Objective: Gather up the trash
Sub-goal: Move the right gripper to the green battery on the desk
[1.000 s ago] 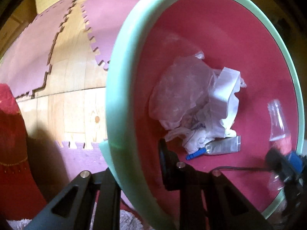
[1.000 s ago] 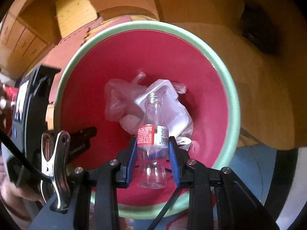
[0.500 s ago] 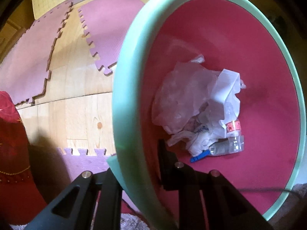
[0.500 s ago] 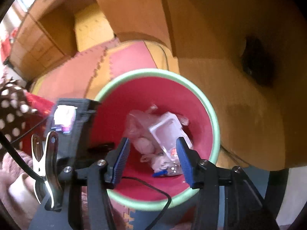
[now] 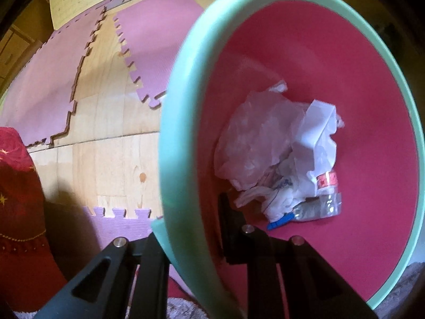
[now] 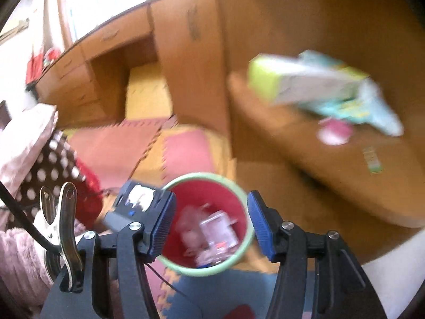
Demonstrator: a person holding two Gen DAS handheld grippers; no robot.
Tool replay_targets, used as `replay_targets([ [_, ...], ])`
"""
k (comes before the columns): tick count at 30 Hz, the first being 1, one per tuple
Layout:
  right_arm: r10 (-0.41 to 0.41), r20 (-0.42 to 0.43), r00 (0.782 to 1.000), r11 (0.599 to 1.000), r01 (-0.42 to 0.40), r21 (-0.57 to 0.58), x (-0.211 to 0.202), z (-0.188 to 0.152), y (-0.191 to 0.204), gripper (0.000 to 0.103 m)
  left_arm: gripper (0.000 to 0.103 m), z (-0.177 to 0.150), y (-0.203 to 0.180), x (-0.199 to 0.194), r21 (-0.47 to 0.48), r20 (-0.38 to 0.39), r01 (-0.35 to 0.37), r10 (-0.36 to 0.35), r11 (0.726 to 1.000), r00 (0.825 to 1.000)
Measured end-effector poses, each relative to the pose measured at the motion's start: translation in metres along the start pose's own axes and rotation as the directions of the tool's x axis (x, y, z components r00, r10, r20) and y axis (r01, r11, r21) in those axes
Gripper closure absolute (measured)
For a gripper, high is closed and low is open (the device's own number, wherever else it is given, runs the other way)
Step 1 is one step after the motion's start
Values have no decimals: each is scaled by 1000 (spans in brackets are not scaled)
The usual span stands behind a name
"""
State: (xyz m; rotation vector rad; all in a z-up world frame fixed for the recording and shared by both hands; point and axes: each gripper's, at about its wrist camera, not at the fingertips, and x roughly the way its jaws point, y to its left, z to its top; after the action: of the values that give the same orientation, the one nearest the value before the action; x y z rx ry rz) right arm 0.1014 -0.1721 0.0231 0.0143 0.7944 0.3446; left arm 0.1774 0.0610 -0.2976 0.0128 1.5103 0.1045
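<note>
Your plastic bottle lies in the pink bin, half hidden under crumpled bags. Your left gripper clamps the bin's rim; your right gripper, jaws just opening, hangs empty above, its view blurred.

A pale wooden plank floor lies under interlocking pink foam mats, with a lilac mat nearer the camera. Beyond the mats stands an orange-brown wooden desk with drawers — bright daylight behind it — and beside the desk a round wooden table, blurred.
</note>
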Motion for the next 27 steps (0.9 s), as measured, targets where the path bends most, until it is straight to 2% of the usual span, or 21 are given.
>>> replay_targets([
  [2, -46, 44, 998, 998, 44, 44, -17, 3, -22, 46, 87, -1, 4, 2, -62, -53, 19, -22, 998, 998],
  [4, -126, 71, 990, 989, 120, 82, -29, 6, -46, 46, 88, -2, 8, -1, -101, -55, 68, -74, 993, 996],
  [7, -206, 81, 975, 970, 193, 147, -36, 11, -79, 57, 89, -2, 9, -1, -108, -76, 77, -85, 991, 993],
  [10, -268, 47, 962, 948, 255, 189, -33, 18, -101, 58, 89, -2, 7, -5, -88, -71, 105, -111, 991, 991],
  [15, -280, -3, 960, 936, 273, 222, -36, 34, -131, 60, 87, -2, 8, -2, -59, -81, 64, -69, 996, 994],
  [18, -260, -47, 965, 941, 263, 214, -45, 48, -144, 60, 87, -3, 10, -1, -56, -79, 66, -71, 996, 994],
  [24, -208, -211, 955, 961, 239, 137, -80, 70, -150, 60, 87, -3, 18, 4, -76, -83, 85, -91, 993, 992],
  [27, -211, -192, 958, 971, 228, 69, -107, 72, -136, 59, 87, -3, 20, 7, -78, -79, 71, -77, 994, 994],
])
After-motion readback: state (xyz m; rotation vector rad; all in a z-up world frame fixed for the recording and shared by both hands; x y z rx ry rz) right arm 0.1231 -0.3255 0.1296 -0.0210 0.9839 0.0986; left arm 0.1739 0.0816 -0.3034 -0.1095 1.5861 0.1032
